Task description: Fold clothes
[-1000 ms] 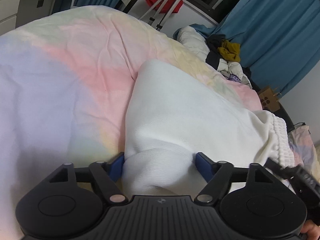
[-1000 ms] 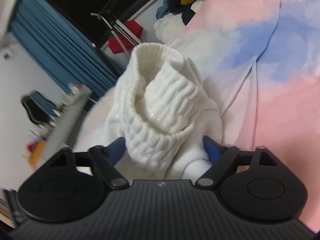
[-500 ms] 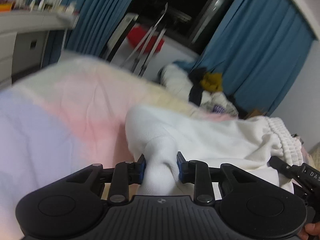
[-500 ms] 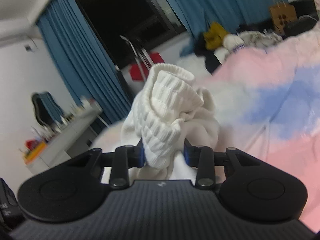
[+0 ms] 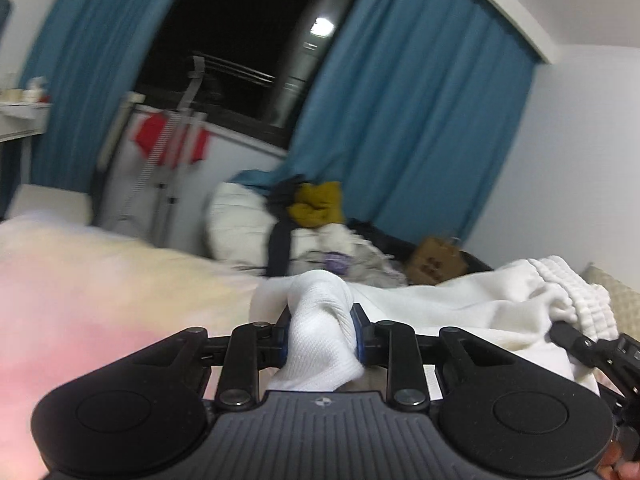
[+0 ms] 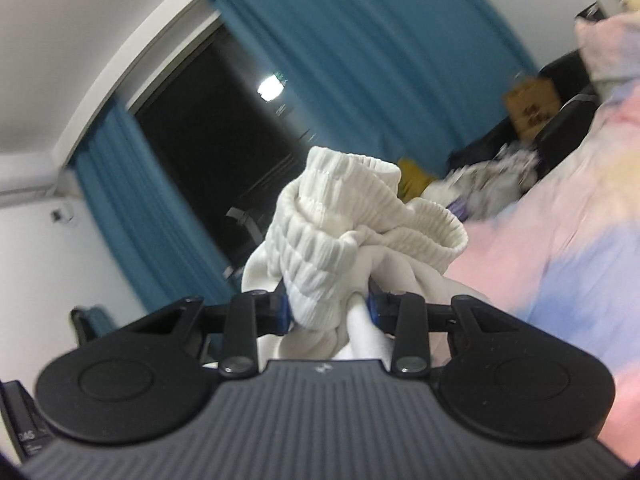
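Tongs of the left gripper [image 5: 320,334] and right gripper [image 6: 327,304] are both clamped on the white garment [image 5: 460,308], lifted above the pastel bedspread [image 5: 100,280], so both should probably rise level, keeping its ribbed waistband [image 6: 320,240] taut.

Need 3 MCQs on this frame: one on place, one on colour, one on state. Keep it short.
1. Where is the mustard garment?
A. in the left gripper
B. on the clothes pile near the curtains
C. on the drying rack

2. What colour is the gripped garment?
A. white
B. red
C. blue

3. What state is the right gripper in?
A. open, empty
B. open over the bedspread
C. shut on the ribbed waistband

Key: B, it tops the heap before the curtains; A, the cloth in the left gripper is white; C, its pads pinch the bunched ribbing.
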A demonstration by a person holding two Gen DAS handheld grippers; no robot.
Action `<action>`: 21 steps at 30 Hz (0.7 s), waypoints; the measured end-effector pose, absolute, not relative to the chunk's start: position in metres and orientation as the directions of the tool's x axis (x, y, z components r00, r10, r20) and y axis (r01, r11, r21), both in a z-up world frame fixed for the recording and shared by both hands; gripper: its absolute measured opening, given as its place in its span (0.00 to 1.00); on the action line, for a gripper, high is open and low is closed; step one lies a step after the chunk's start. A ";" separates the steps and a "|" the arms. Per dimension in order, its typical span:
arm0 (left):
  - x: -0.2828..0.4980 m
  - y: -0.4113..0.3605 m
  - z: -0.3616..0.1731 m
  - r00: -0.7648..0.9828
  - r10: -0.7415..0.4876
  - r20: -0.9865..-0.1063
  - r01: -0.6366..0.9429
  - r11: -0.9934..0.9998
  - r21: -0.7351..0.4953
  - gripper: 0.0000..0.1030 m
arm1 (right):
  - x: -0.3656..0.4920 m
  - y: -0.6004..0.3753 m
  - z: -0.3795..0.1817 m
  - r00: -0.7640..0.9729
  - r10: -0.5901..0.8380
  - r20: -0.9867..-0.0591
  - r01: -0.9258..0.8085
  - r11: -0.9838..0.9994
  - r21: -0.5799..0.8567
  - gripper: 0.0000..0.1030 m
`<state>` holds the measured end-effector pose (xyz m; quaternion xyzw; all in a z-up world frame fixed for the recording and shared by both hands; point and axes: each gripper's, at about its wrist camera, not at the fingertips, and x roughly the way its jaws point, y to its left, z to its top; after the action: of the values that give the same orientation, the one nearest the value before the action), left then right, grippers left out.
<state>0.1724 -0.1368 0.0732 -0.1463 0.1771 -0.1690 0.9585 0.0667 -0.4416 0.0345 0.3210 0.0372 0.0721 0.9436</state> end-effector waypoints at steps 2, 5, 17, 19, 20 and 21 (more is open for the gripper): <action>0.202 -0.181 0.073 0.863 -0.416 -0.287 0.330 0.893 -0.305 0.28 | 0.076 -0.471 0.036 0.995 0.101 -0.013 -0.073 0.797 0.600 0.36; 0.244 -0.249 0.055 0.829 -0.475 -0.296 0.412 0.876 -0.250 0.28 | 0.098 -0.512 0.032 0.999 -0.007 -0.046 0.031 0.839 0.543 0.36; 0.301 -0.375 -0.098 0.698 -0.494 -0.518 0.531 0.843 -0.087 0.36 | 0.130 -0.595 -0.156 0.886 -0.115 -0.449 0.369 0.760 0.534 0.36; 0.296 -0.368 -0.101 0.690 -0.494 -0.529 0.538 0.839 -0.082 0.39 | 0.126 -0.590 -0.169 0.882 -0.117 -0.456 0.381 0.746 0.545 0.39; 0.295 -0.366 -0.098 0.685 -0.495 -0.535 0.537 0.839 -0.088 0.40 | 0.123 -0.587 -0.168 0.883 -0.123 -0.452 0.386 0.738 0.554 0.40; 0.293 -0.362 -0.096 0.680 -0.495 -0.541 0.533 0.840 -0.099 0.43 | 0.120 -0.585 -0.168 0.884 -0.128 -0.449 0.391 0.728 0.563 0.41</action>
<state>0.2934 -0.3624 -0.0957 0.0331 0.2850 -0.2808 0.9159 0.1198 -0.5848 -0.1676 0.3397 0.1934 -0.1428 0.9093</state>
